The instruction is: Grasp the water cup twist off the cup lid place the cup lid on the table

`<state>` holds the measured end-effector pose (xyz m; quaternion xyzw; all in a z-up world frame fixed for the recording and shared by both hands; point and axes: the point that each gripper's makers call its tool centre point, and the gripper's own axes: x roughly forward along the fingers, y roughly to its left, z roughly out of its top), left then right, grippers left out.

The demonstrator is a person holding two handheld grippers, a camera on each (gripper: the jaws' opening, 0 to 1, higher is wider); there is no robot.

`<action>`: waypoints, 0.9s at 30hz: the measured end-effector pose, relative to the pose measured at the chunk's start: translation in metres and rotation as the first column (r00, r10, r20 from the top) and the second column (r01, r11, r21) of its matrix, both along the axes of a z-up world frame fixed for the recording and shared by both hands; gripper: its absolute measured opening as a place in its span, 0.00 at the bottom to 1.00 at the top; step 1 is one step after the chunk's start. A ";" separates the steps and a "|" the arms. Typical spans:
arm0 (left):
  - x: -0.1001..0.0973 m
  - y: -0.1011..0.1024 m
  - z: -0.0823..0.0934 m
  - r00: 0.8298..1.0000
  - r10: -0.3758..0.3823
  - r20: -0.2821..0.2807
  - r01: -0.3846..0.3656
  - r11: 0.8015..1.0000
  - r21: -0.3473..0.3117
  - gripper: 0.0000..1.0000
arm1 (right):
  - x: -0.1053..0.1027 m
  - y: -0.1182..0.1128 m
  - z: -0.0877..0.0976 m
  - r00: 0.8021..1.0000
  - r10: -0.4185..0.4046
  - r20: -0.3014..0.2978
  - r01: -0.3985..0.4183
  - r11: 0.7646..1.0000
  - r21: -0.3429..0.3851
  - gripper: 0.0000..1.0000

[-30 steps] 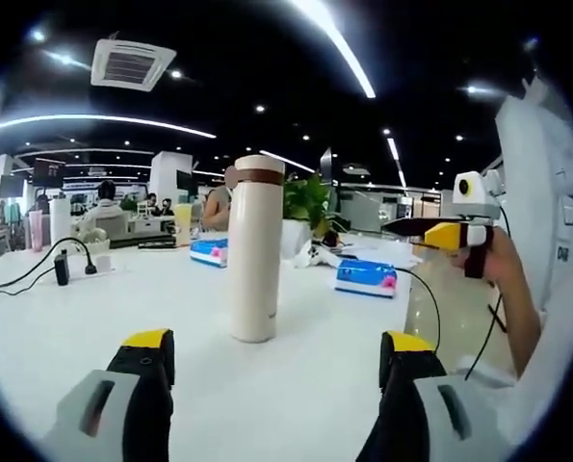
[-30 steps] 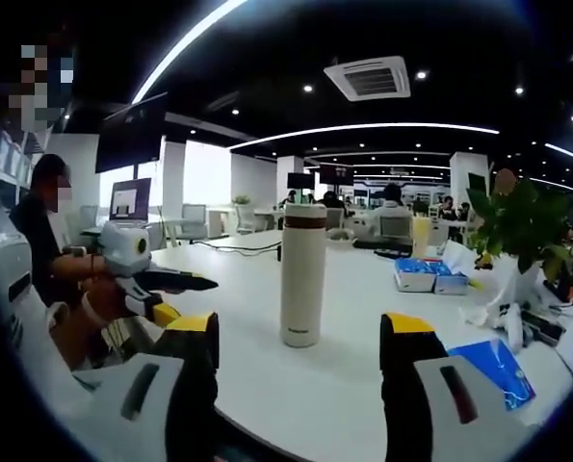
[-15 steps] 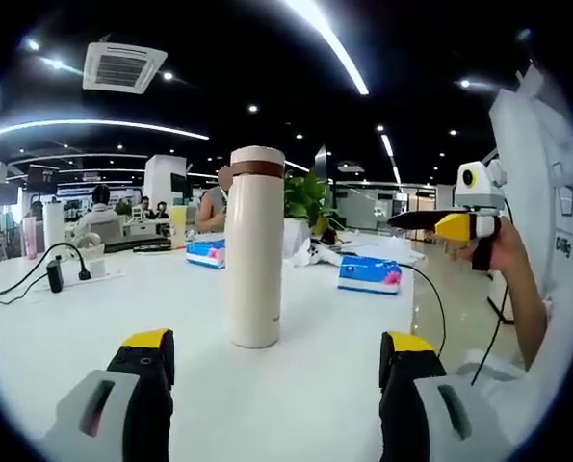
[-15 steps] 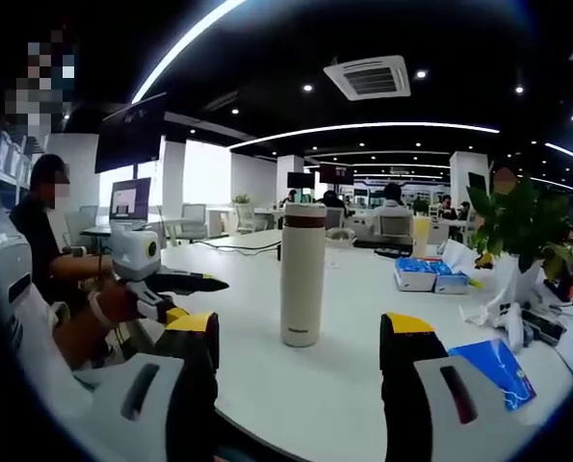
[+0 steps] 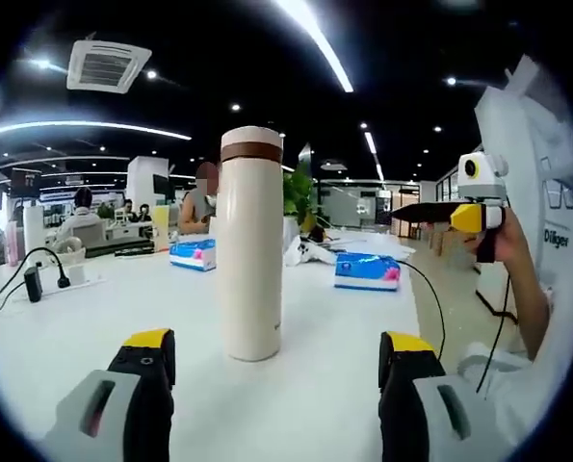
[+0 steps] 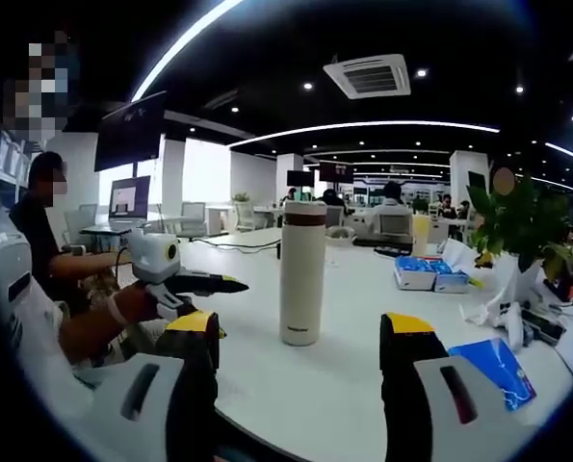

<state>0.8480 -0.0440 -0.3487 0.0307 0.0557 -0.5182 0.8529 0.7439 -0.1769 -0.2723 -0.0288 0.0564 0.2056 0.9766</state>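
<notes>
Left gripper [image 5: 267, 346] closed in on water cup [image 5: 250, 245]; jaws wide, empty. Cup upright on tabletop [image 5: 325, 318], dead ahead between jaws, lid [image 5: 251, 141] on. Right gripper [image 6: 300, 332] farther off, also wide.

My left gripper view looks low across the tabletop [image 5: 93, 318], close to the water cup [image 5: 250, 245] standing between its jaws. My right gripper view faces the same water cup [image 6: 302, 272] from farther back and another side. Both share the cup and tabletop [image 6: 363, 318].
</notes>
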 end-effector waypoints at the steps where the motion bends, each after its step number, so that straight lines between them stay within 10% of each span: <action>1: 0.001 -0.001 0.000 1.000 -0.004 0.001 0.004 1.000 0.002 0.87 | 0.000 0.000 0.001 1.000 0.000 0.001 0.000 1.000 0.002 0.69; 27: 0.037 -0.055 -0.006 0.990 -0.132 0.052 0.132 0.991 0.004 0.89 | 0.007 0.004 0.001 1.000 0.009 -0.008 -0.009 1.000 0.002 0.69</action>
